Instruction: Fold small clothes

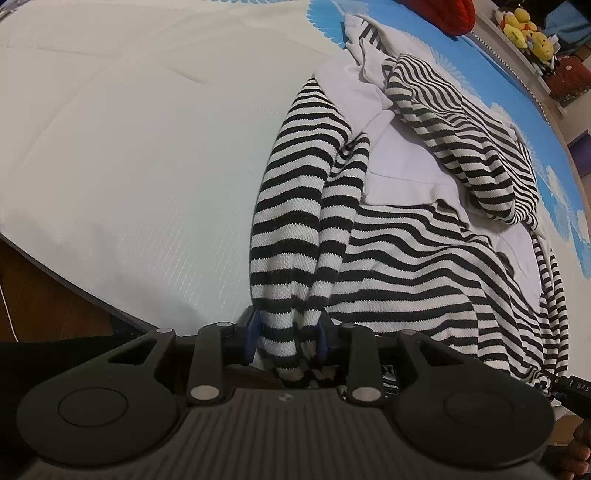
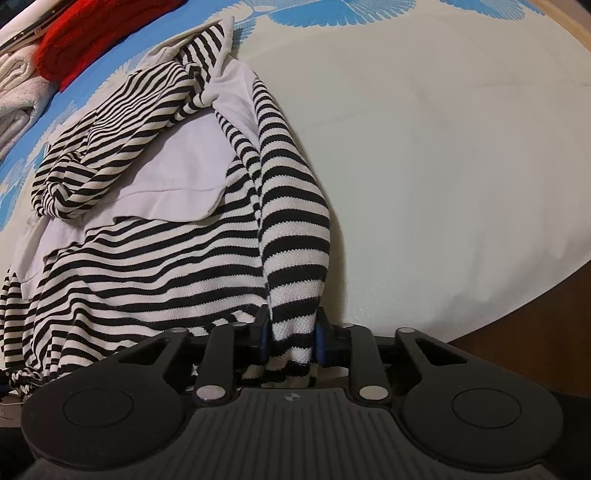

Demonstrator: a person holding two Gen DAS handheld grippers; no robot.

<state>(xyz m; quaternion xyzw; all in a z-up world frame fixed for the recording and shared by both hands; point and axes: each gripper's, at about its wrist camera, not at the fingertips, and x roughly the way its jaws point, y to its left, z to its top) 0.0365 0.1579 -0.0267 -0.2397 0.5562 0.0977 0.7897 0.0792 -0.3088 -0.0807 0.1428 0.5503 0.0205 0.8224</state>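
A black-and-white striped garment (image 1: 406,258) with a white lining lies spread on the bed; it also shows in the right wrist view (image 2: 147,251). My left gripper (image 1: 288,332) is shut on a bunched striped edge of it at the near side. My right gripper (image 2: 291,336) is shut on another striped edge of the same garment. Both held parts are lifted and pulled toward the bed's near edge. White lining panels (image 1: 399,177) show in the garment's middle, with a striped sleeve (image 1: 461,147) folded across them.
The bed has a white cover (image 1: 129,147) with blue patterned areas (image 1: 498,74) at the far side. A red cloth (image 2: 92,40) and folded white towels (image 2: 18,85) lie at the far edge. Yellow plush toys (image 1: 524,29) sit on a shelf. Wooden floor (image 2: 535,350) lies beyond the bed edge.
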